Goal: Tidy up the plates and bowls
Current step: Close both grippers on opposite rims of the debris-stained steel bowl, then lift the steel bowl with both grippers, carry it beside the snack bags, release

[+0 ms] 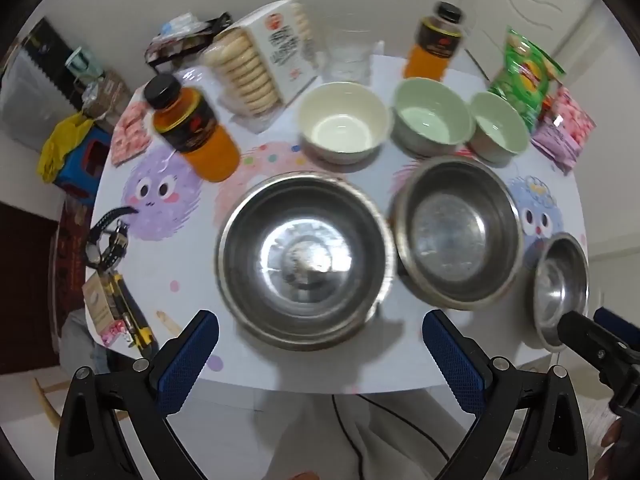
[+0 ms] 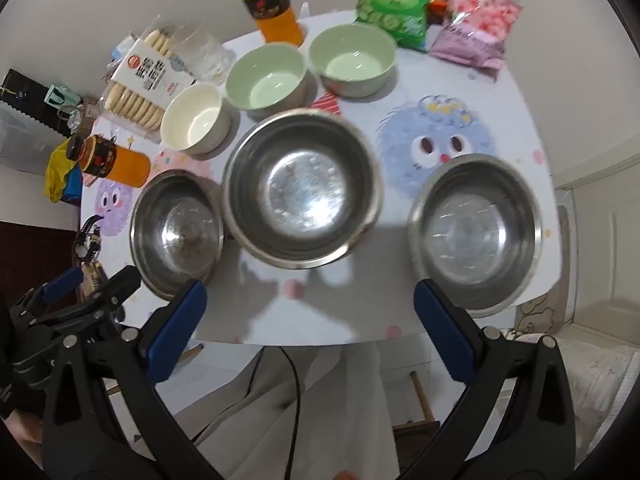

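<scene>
White walls back a cartoon-printed tabletop crowded with snacks.

Going left to right, 3 steel bowls sit in the near row: the left steel bowl, the middle steel bowl close beside it, and the right steel bowl at the near edge. Behind them stand a cream bowl and 2 green bowls; no plates show.

Risks, as I judge them: the slick steel rims could slip from the pads, the edge bowl could be nudged off, and the orange bottle could topple if brushed.

Both grippers hover above the near edge, pointing steeply down. The left gripper and right gripper have jaws spread wide, holding nothing.
</scene>
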Available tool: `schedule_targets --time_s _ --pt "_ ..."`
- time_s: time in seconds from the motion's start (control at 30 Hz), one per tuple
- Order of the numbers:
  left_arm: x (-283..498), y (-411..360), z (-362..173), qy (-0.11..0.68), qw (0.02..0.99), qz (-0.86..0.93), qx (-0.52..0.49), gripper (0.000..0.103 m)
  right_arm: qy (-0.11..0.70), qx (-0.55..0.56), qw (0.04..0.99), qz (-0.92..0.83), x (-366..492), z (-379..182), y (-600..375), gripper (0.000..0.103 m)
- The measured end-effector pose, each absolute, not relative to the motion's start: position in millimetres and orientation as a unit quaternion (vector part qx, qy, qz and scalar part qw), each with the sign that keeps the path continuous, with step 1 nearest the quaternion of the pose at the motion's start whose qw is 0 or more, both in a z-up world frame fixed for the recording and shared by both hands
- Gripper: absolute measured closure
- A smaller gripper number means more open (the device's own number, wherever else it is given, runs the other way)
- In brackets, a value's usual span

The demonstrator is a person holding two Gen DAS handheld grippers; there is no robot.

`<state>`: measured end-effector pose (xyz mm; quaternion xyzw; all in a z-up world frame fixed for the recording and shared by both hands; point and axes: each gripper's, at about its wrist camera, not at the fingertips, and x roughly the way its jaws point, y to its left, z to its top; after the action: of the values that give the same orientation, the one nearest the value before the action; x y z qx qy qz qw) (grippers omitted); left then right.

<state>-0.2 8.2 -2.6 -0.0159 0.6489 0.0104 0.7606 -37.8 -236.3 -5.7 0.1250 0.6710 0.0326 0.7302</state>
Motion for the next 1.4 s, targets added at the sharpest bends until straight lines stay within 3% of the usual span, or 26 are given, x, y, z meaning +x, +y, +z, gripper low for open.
schedule_targets --time_s 0.3,0.4,0.47,0.6,0.77,0.93,1.0,1.17,1.4 --pt "3 80 -59 0.656 0.752 0.05 -0.043 0.0 0.712 0.254 0.649 0.089 -21 -76 -171 0.0" --pt "10 86 -91 0.677 0.734 0.035 -0.044 0.011 0.728 0.246 0.636 0.07 -20 -99 -149 0.0" --pt "13 85 -111 0.695 0.717 0.029 -0.037 0.027 0.733 0.233 0.637 0.053 -17 -113 -136 0.0" --pt "11 81 -134 0.721 0.693 0.01 -0.024 0.041 0.744 0.259 0.616 0.02 -16 -139 -130 0.001" --pt "26 75 -152 0.69 0.724 -0.001 0.005 0.061 0.742 0.268 0.614 -0.001 -12 -153 -128 0.021" --pt "35 87 -153 0.705 0.707 0.029 0.05 0.071 0.752 0.289 0.592 0.007 -12 -173 -118 0.069" --pt "36 92 -155 0.705 0.708 0.024 0.045 0.073 0.755 0.268 0.599 0.018 -12 -173 -110 0.077" --pt "27 100 -134 0.697 0.715 0.014 0.055 0.079 0.75 0.237 0.616 0.038 -14 -160 -98 0.085" --pt "12 111 -115 0.687 0.726 0.006 0.035 0.08 0.737 0.215 0.637 0.075 -16 -138 -90 0.084"
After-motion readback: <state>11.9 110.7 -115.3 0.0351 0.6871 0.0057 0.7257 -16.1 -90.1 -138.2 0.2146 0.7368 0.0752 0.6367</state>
